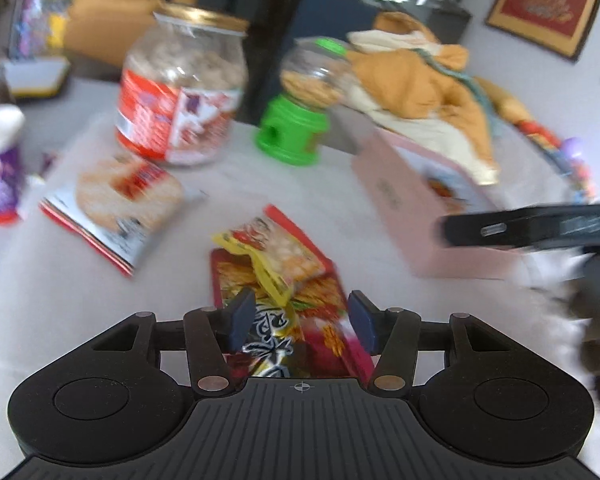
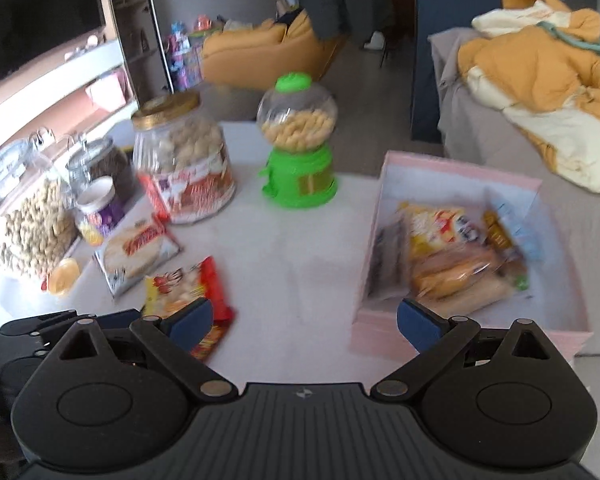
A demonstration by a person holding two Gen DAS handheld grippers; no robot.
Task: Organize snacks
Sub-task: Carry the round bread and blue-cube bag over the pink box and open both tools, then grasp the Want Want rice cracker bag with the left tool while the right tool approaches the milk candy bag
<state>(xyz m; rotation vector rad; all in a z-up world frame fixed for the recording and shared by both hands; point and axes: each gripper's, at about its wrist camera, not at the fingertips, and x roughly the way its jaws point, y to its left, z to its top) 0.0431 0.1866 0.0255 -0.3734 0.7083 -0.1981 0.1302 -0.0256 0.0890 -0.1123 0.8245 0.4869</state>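
A red snack packet (image 1: 324, 312) lies on the white table with a yellow snack packet (image 1: 276, 256) on top of it. My left gripper (image 1: 302, 318) is open, its blue pads on either side of the red packet's near end. Both packets show in the right wrist view (image 2: 216, 304), with the yellow one (image 2: 172, 292) left of my right gripper (image 2: 304, 320), which is open and empty above the table. A pink box (image 2: 380, 200) to the right holds several snack packs (image 2: 456, 260). A rice-cracker packet (image 1: 120, 208) lies to the left.
A large jar with a gold lid (image 2: 184, 160), a green candy dispenser (image 2: 300, 148), a peanut container (image 2: 32, 224), a small purple cup (image 2: 100, 208) and a dark jar (image 2: 100, 164) stand at the back left. An orange quilt (image 2: 540, 80) lies on a bed beyond the box.
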